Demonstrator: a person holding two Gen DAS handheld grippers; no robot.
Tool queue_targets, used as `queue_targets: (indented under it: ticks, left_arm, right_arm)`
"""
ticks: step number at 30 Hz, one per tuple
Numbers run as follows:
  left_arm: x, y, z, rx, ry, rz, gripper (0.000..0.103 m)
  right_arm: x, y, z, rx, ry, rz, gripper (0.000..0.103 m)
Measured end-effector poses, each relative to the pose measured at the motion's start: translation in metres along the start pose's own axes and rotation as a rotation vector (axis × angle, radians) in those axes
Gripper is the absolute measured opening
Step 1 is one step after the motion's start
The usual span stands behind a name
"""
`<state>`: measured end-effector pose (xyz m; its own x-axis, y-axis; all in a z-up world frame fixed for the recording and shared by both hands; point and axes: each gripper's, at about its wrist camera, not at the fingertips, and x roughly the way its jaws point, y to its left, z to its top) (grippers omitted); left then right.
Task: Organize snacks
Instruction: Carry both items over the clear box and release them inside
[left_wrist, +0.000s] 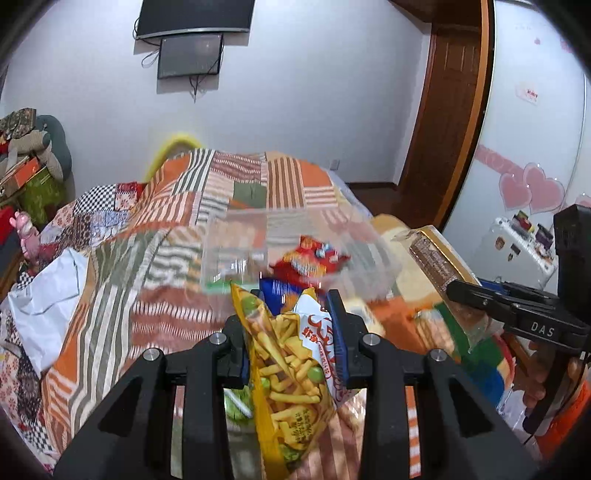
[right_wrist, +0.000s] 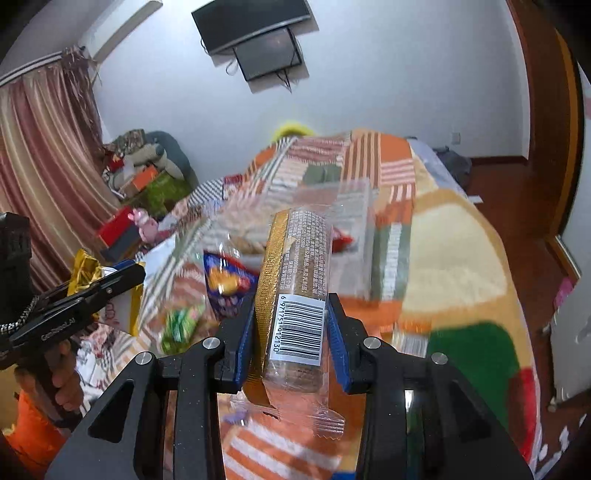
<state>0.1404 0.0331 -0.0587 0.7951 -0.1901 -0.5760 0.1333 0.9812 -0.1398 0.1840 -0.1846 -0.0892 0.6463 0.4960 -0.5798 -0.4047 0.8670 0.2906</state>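
My left gripper is shut on a yellow bag of shrimp sticks and holds it above the bed. My right gripper is shut on a clear-wrapped roll of brown biscuits with a barcode label; the roll also shows in the left wrist view. A clear plastic bin stands on the quilt ahead, blurred, with a red snack pack in it. The bin shows behind the roll in the right wrist view. A blue snack bag and a green pack lie nearby.
The patchwork quilt covers the bed, with a yellow, green and red blanket on its right. A white bag lies at the left. Boxes and stuffed toys pile by the curtain. A wooden door stands at the right.
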Motion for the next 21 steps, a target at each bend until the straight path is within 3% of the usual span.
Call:
queue_targets:
  ticks: [8, 21]
  left_arm:
    - [0.025, 0.010, 0.034, 0.012, -0.034, 0.025, 0.034]
    - [0.102, 0.041, 0.067, -0.055, 0.035, 0.043, 0.034]
  right_arm:
    - [0.013, 0.000, 0.025, 0.001, -0.058, 0.007, 0.033]
    - [0.052, -0.008, 0.049, 0.031, -0.051, 0.018, 0.033]
